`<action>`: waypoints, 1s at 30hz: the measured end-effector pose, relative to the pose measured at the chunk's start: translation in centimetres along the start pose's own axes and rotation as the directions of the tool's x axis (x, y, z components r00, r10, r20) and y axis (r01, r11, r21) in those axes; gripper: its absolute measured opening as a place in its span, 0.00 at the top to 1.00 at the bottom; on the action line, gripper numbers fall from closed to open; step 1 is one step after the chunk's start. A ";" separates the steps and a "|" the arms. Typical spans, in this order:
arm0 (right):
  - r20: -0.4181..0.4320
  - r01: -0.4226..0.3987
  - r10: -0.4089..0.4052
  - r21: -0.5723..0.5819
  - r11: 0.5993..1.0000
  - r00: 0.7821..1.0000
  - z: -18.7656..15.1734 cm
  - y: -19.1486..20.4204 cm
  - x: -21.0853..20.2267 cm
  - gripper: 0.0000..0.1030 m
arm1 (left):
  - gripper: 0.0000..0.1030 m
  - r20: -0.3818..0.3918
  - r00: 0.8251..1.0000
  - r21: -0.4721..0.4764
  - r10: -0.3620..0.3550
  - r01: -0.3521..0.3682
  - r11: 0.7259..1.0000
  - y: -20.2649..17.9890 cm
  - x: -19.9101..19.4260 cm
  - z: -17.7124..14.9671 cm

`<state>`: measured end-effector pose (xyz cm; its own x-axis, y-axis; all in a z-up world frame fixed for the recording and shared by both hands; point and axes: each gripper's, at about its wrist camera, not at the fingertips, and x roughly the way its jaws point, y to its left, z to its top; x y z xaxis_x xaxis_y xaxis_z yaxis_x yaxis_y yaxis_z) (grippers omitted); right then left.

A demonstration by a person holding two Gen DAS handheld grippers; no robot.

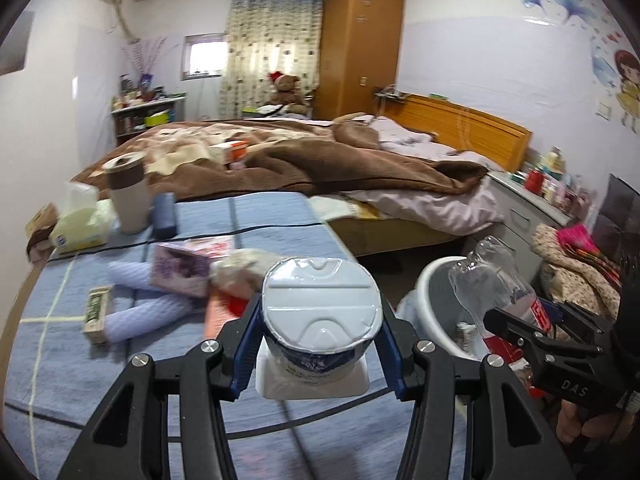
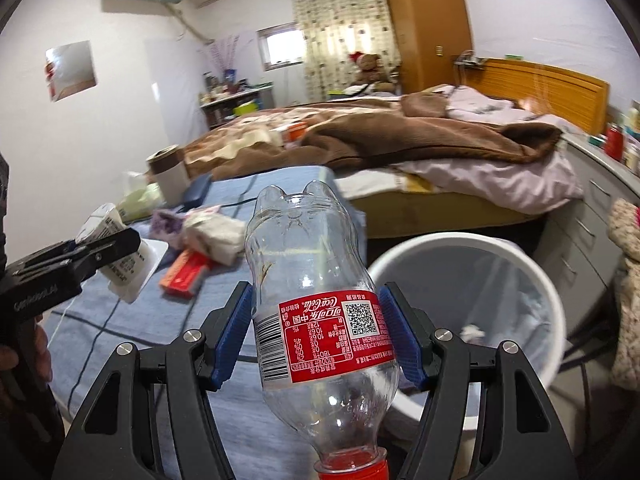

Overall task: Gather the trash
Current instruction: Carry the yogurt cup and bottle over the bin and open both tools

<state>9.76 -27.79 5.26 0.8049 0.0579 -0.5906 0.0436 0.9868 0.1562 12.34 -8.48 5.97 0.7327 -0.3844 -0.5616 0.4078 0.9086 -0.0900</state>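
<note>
Left tongs (image 1: 318,344) pinch a sealed yogurt cup (image 1: 320,316) beside the white bin (image 2: 472,256); only the right view shows right tongs (image 2: 320,332) pinching the empty cola bottle's (image 2: 316,300) label, bin liner inside.

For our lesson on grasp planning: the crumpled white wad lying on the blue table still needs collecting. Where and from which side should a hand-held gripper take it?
Grip the crumpled white wad across its bulging middle, coming from above. It lies low on the blue table, with the purple packet and red box close beside it, so a side approach looks crowded; being soft, it should compress between the fingers.

Foil-sealed yogurt cup (image 1: 320,320) upright; empty cola bottle (image 2: 320,316) inverted.
</note>
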 end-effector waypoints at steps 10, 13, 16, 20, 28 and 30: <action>-0.004 0.119 -0.119 0.081 0.990 0.993 -0.4 -4.3 -0.5 0.36 | 0.47 -0.020 0.994 0.078 -0.105 0.106 0.991 -6.5 1.9 0.5; -0.018 0.148 -0.147 0.101 0.984 0.989 -0.5 -5.5 -0.5 0.36 | 0.47 -0.037 0.991 0.094 -0.130 0.133 0.987 -8.1 2.8 0.5; -0.033 0.175 -0.173 0.117 0.977 0.984 -0.7 -6.5 -0.5 0.36 | 0.48 -0.060 0.983 0.098 -0.172 0.178 0.979 -9.4 3.8 0.5; -0.060 0.202 -0.196 0.123 0.972 0.979 -1.0 -7.6 -0.1 0.36 | 0.47 -0.077 0.976 0.106 -0.204 0.212 0.972 -11.0 5.1 0.5; -0.103 0.240 -0.227 0.135 0.961 0.968 -1.2 -9.5 0.8 0.36 | 0.47 -0.127 0.962 0.139 -0.243 0.260 0.956 -13.8 7.3 0.1; -0.111 0.242 -0.228 0.140 0.960 0.967 -1.2 -10.2 1.0 0.35 | 0.47 -0.134 0.961 0.151 -0.242 0.261 0.953 -14.2 7.6 0.1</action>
<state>9.41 -37.61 2.15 0.7032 -0.1524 -0.6945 0.3198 0.9402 0.1174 12.20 -24.30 3.03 0.5325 -0.5677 -0.6279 0.6625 0.7412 -0.1083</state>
